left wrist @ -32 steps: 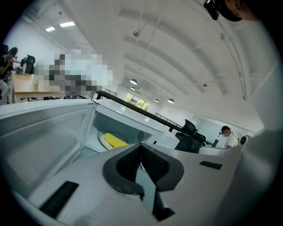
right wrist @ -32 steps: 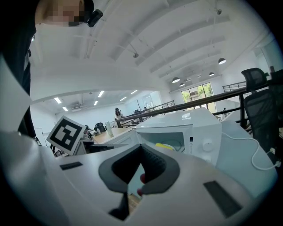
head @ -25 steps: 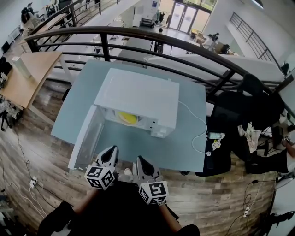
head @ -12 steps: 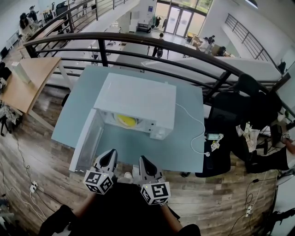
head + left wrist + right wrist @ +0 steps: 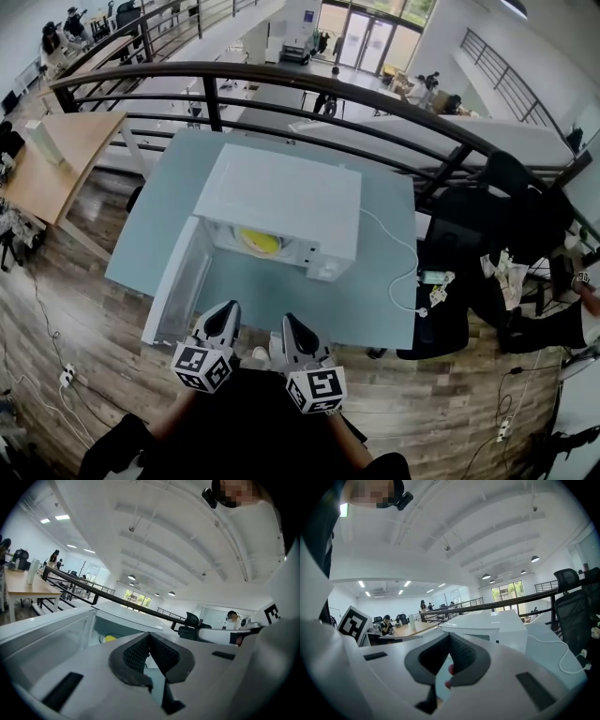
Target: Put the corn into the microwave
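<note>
The white microwave (image 5: 278, 200) stands on the pale blue table (image 5: 375, 309) with its door (image 5: 176, 281) swung open to the left. Yellow corn (image 5: 259, 240) lies inside the cavity, also seen as the corn (image 5: 109, 638) in the left gripper view. My left gripper (image 5: 223, 322) and right gripper (image 5: 290, 331) hover side by side at the table's near edge, short of the microwave and pointing at it. The left gripper (image 5: 149, 637) has its pads pressed together with nothing between them. The right gripper (image 5: 450, 638) also looks closed and empty, with the microwave (image 5: 490, 626) ahead of it.
A white power cable (image 5: 405, 255) runs from the microwave across the table's right side. A black railing (image 5: 281, 77) curves behind the table. Black office chairs (image 5: 492, 211) stand to the right. A wooden desk (image 5: 52, 155) is at the far left.
</note>
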The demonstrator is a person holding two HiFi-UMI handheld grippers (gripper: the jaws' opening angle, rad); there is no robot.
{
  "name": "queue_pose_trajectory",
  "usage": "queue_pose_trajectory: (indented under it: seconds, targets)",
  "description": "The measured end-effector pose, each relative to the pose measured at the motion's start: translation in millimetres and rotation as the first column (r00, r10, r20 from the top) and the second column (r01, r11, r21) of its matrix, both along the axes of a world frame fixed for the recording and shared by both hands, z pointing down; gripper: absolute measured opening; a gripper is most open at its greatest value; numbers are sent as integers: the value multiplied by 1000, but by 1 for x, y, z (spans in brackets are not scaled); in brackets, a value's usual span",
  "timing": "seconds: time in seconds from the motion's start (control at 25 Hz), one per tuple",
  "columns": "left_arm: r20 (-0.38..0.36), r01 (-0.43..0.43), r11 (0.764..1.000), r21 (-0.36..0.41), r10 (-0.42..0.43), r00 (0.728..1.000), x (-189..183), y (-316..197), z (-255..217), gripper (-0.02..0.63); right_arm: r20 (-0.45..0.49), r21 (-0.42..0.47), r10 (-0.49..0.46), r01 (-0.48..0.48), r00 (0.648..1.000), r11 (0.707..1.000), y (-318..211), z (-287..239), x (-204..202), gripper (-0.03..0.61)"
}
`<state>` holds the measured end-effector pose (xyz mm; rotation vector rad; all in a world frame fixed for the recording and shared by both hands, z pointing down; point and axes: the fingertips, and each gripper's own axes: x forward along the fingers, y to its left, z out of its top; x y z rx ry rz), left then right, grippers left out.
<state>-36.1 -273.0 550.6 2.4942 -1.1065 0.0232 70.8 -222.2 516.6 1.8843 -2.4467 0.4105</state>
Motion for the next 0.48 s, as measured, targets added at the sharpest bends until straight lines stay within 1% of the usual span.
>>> queue_pose_trajectory:
  seconds: [0.48]
  targets:
    - [-9,22,999,-29,-22,1000,-8,-4,9,3,0,-8,-14,14,1000,1000,-4,6,-6,9]
